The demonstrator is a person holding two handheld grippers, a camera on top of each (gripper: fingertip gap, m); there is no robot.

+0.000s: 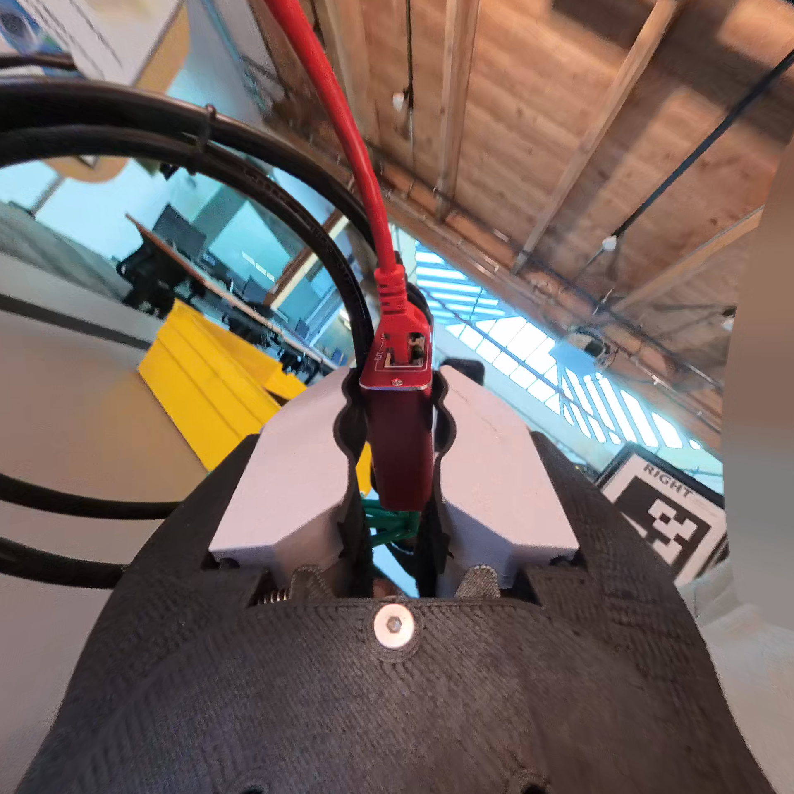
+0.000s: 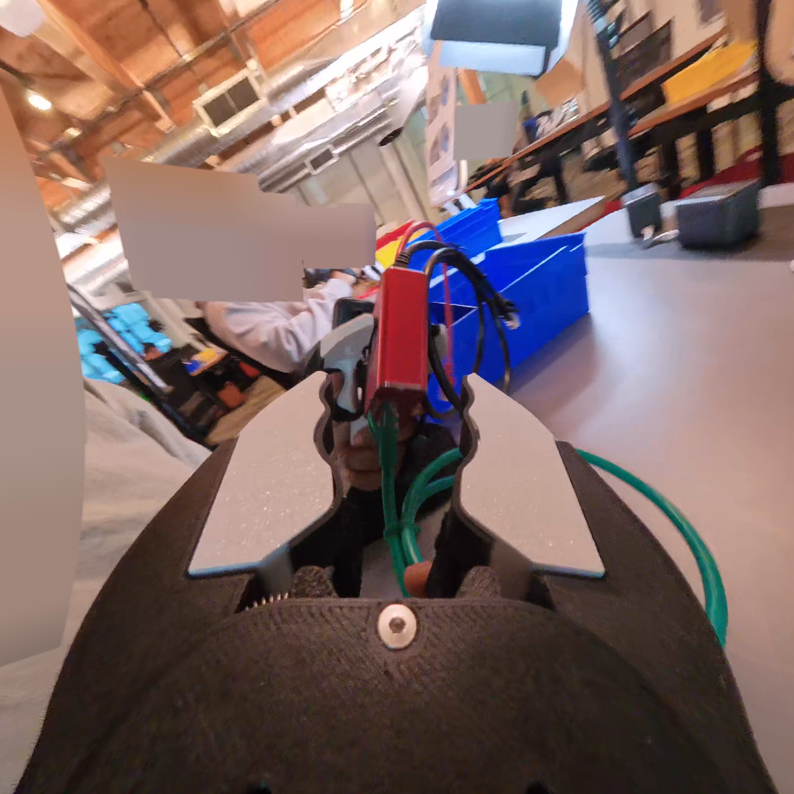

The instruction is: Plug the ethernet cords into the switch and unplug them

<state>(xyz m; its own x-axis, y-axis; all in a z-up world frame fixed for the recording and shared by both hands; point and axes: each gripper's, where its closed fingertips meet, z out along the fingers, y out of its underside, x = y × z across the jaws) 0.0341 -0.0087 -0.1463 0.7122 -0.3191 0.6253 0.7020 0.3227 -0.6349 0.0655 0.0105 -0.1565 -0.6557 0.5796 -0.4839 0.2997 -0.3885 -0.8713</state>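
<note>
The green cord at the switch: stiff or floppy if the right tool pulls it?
Likely floppy: the green cord curves in loose loops. Its plug probably resists, seated in the red switch. The open right tool may slip on its smooth jacket.

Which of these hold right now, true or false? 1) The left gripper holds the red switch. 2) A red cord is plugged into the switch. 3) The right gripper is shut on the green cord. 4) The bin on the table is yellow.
1) True: the left gripper is clamped on the red switch.
2) True: the red cord sits in its port.
3) False: the right gripper is open; the green cord runs between its fingers.
4) False: the bin is blue.
</note>
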